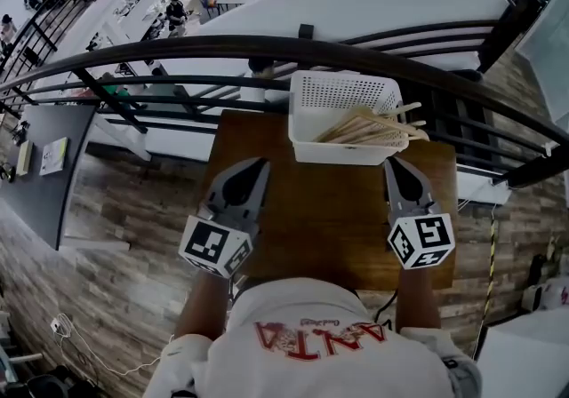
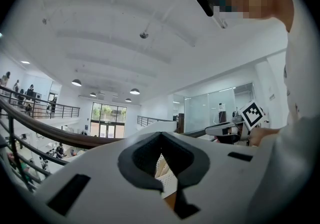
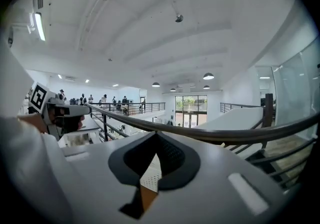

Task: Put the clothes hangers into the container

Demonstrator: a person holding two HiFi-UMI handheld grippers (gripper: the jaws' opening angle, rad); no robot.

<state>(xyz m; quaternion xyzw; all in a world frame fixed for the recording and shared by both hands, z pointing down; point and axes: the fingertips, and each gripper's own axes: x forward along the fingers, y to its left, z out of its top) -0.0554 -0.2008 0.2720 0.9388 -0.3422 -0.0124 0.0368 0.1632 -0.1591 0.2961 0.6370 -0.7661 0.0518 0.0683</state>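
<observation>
Starting with the head view: a white basket [image 1: 333, 153] is seen at the far edge of the table [image 1: 329, 227], just before the railing [image 1: 267, 48]. The hangers [image 1: 369, 127] are piled inside it, with a few ends poking out past the right rim. No hanger is spotted on the bare tabletop, so the job is judged pretty much done. The left gripper [image 1: 256, 163] and right gripper [image 1: 392, 163] are held over the near half of the table, well apart from the basket. In the left gripper view the jaw tips are seen pressed together with nothing caught between them, and a bit of basket and hanger is glimpsed through the gap behind the tips. In the right gripper view the same is found: jaws pinched closed, empty, with basket mesh and table showing through. If anything is left to do, those stray ends should probably be nudged in from the side with closed tips rather than grabbed, so the pile isn't snagged or the light basket shoved. The basket looks like thin perforated plastic, boxy with rounded corners. The hangers are pale, smooth wood, long and gently curved, and the table is a matte brown.
</observation>
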